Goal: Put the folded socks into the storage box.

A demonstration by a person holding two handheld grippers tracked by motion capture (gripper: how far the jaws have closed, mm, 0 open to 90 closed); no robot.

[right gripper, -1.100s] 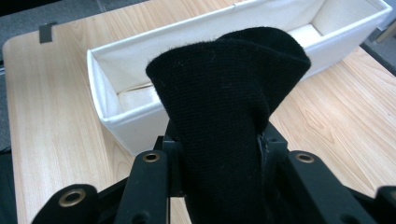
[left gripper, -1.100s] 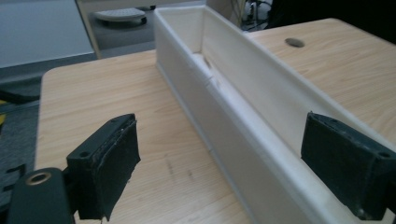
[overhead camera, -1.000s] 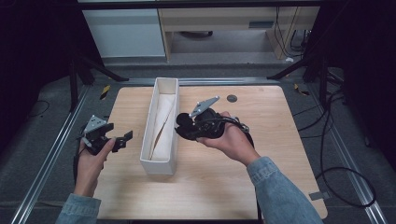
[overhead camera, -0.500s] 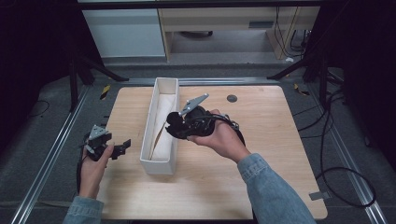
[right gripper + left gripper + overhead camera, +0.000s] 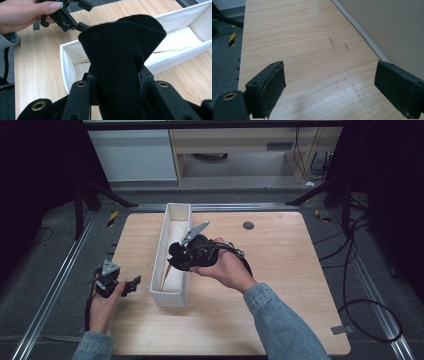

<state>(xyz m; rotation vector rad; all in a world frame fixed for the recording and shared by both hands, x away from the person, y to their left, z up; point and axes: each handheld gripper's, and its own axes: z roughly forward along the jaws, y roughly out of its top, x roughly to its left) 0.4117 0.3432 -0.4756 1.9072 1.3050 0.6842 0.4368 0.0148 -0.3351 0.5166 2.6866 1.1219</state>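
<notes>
Black knit cloth (image 5: 120, 57), soft and light, sits bunched in the right gripper (image 5: 117, 75), clamped over the white box (image 5: 172, 292). It looks floppy, so gripping a thick fold suits best. The left gripper (image 5: 332, 85) gapes empty beside the box.

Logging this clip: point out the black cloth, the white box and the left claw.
black cloth (image 5: 120, 52), right gripper view, its bunched middle.
white box (image 5: 170, 296), high view, near end wall.
left claw (image 5: 329, 92), left gripper view, midway between fingertips.

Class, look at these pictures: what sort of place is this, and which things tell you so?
Probably a lab or recording workshop: a wooden table framed by metal rails, loose cables on grey floor, dark stands around.
</notes>
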